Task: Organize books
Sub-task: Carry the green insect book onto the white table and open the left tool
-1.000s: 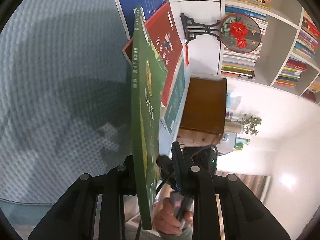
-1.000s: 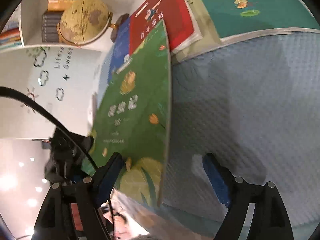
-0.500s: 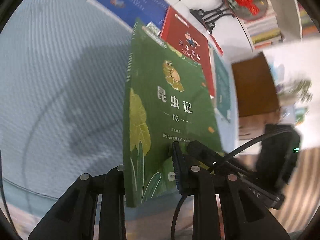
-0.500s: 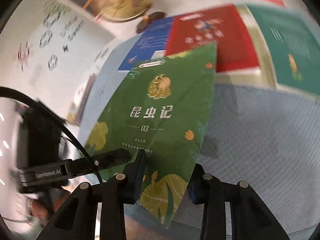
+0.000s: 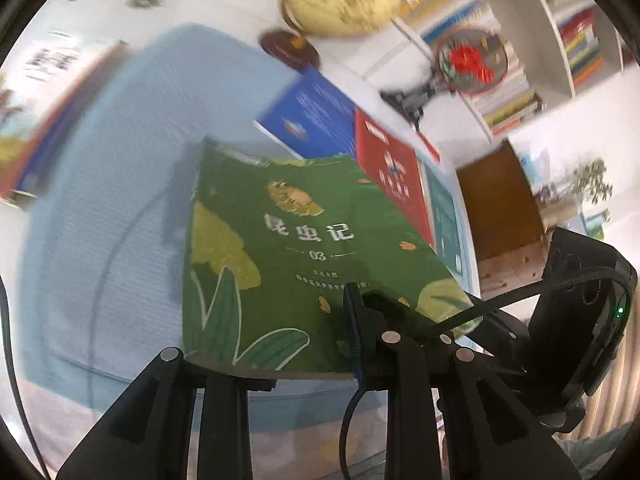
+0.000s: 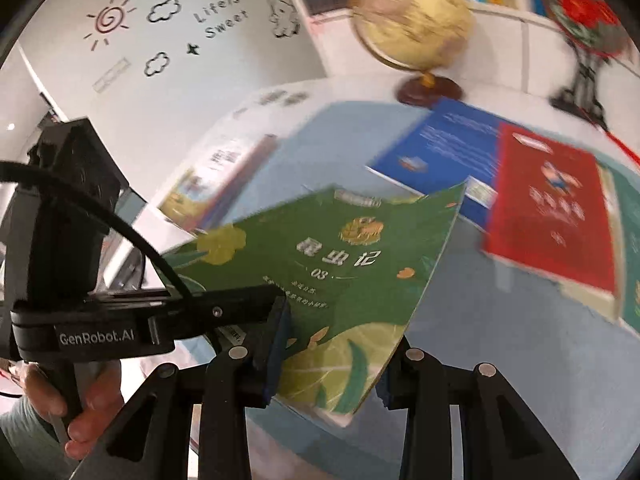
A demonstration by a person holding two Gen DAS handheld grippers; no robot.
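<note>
Mid-carry now: green book (image 5: 304, 248) up off the blue-clothed surface (image 5: 100, 208), cover facing the cameras, filling the lower centre of both wrist views. Left gripper (image 5: 276, 340) clamped on the book's near edge at the bottom of the left view, one pad on the cover, the other finger hidden beneath. Right gripper (image 6: 332, 356) just closed onto the same book, pads pinching the lower corner at bottom centre of the right view, so a two-gripper hold. In the right view, left gripper's body stretching across the lower left with a hand (image 6: 80, 400) wrapped round its handle. Behind the lifted book, more titles lying flat: blue book (image 5: 316, 116) at upper centre, red book (image 5: 396, 172) just right of it and partly overlapping, a teal one (image 5: 446, 220) peeking out further right. Another stack (image 5: 48, 112), blurred, at the far left edge. Globe (image 6: 416, 16) at the top, shelves of books (image 5: 520, 40) at upper right. Step in hand looks like transport of the green book toward a pile or the shelves; which one, impossible to tell. Next move likely calls for keeping both grips level, swinging the book over its destination, squaring its edges, then lowering and releasing.
</note>
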